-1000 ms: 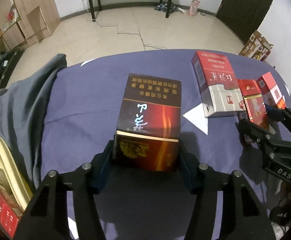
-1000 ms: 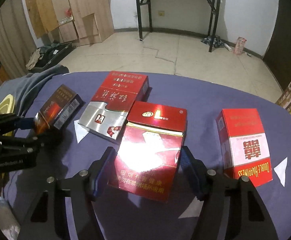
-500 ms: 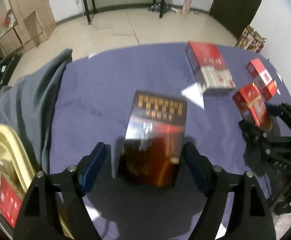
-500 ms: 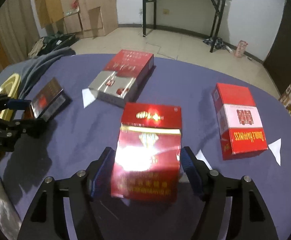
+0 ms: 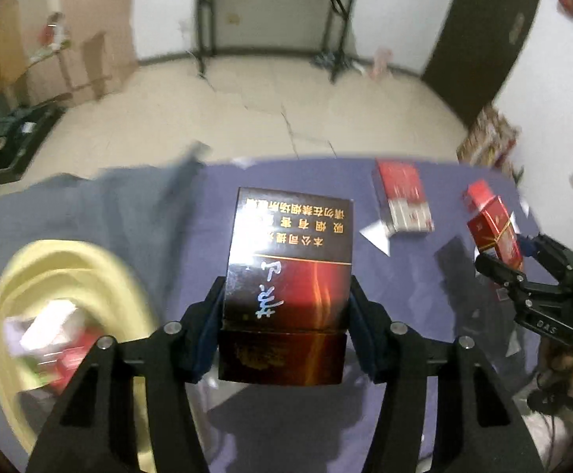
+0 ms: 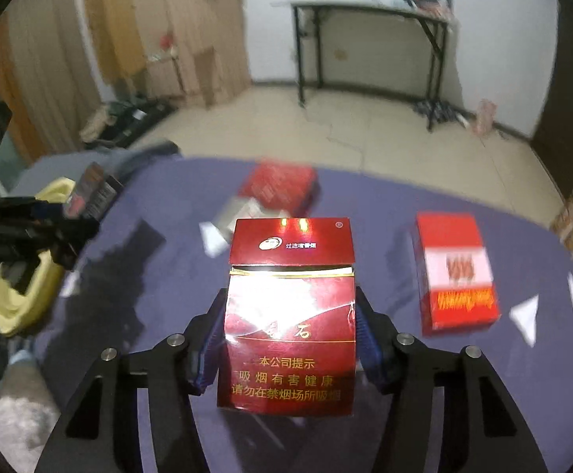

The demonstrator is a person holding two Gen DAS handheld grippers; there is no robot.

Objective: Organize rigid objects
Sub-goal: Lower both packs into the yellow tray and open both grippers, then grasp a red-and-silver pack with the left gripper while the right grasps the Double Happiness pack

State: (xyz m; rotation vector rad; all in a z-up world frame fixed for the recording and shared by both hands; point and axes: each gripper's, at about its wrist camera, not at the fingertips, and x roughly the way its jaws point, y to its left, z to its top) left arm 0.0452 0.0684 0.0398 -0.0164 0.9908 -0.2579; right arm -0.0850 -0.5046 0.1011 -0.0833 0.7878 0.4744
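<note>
Dark brown carton and red carton, each now clamped after the jaws of the left hand-held gripper and right hand-held gripper closed, hang lifted off the purple surface, apparently bound for the yellow basin.

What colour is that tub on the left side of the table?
Pale yellow. The tub shows best in the left wrist view, with a few packs lying inside it.

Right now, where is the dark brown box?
The dark brown box is gripped between the left gripper's fingers, above the purple tablecloth, with the yellow basin on its left.
</note>
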